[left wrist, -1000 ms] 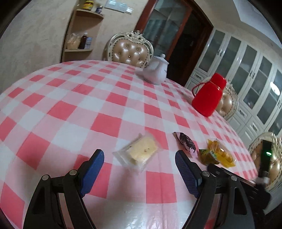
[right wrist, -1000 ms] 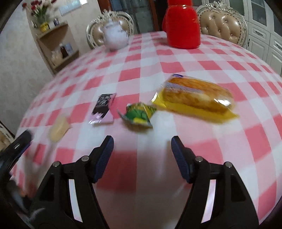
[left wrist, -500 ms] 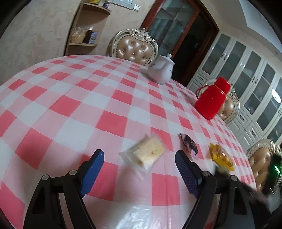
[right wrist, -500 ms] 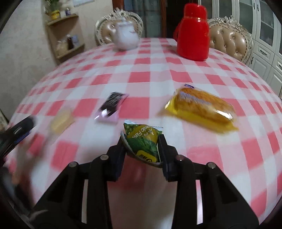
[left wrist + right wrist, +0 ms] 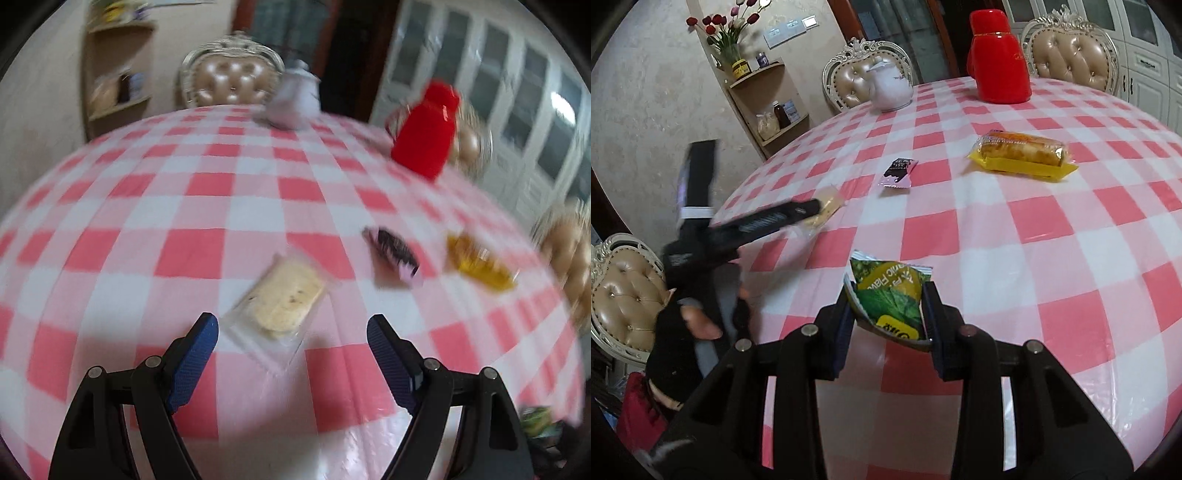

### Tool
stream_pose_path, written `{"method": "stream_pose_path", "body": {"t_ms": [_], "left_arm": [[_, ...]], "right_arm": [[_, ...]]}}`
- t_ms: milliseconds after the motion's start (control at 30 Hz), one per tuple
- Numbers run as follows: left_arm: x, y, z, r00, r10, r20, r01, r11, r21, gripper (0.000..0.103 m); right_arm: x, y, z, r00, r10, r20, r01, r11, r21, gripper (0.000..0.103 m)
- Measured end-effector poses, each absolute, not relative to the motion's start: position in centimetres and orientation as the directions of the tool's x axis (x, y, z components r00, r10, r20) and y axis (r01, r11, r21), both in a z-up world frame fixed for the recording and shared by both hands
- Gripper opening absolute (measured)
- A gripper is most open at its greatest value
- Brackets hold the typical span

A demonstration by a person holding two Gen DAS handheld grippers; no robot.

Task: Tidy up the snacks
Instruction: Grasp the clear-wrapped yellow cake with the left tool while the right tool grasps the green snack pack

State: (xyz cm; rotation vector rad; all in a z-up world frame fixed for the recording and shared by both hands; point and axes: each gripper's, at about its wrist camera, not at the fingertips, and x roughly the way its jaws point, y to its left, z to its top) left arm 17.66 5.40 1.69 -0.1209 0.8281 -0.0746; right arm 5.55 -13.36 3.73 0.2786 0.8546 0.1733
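Gripping green snack packet [image 5: 890,295] in right hand-held gripper [image 5: 888,314], jaws just closed, packet off bench [image 5: 1052,258]; left hand-held gripper [image 5: 291,354] wide, cracker pack [image 5: 284,299] at 12 o'clock

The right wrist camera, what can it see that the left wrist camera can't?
Only the right wrist view shows the flowers and the right gripper pinching the green snack packet. Only the left wrist view shows the left gripper, open around nothing. Both show the pale cake, red jug and teapot.
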Motion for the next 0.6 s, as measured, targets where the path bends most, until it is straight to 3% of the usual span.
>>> {"method": "stream_pose_path", "body": {"t_ms": [267,300,333,400,600], "left_arm": [[21.1,5.5,0.4,0.606,-0.101,-0.789,0.072,0.995,-0.072,0.081],[21.0,5.6,0.5,0.609,-0.115,-0.785,0.076,0.993,-0.086,0.074],[20.8,5.4,0.5,0.613,-0.116,-0.782,0.083,0.993,-0.082,0.059],[20.5,4.7,0.6,0.621,-0.095,-0.778,0.105,0.994,-0.038,0.04],[18.4,3.4,1.0,0.638,-0.094,-0.764,0.141,0.99,-0.004,0.037]], "right_arm": [[5.5,-14.1,3.9,0.652,0.245,-0.718,-0.013,0.95,0.313,0.04],[5.6,-14.1,3.9,0.65,0.246,-0.719,-0.014,0.95,0.312,0.04],[5.6,-14.0,3.9,0.649,0.246,-0.72,-0.015,0.95,0.311,0.04],[5.5,-13.9,3.8,0.648,0.244,-0.721,-0.017,0.952,0.307,0.04],[5.5,-14.1,3.9,0.659,0.232,-0.715,-0.016,0.955,0.295,0.04]]}}
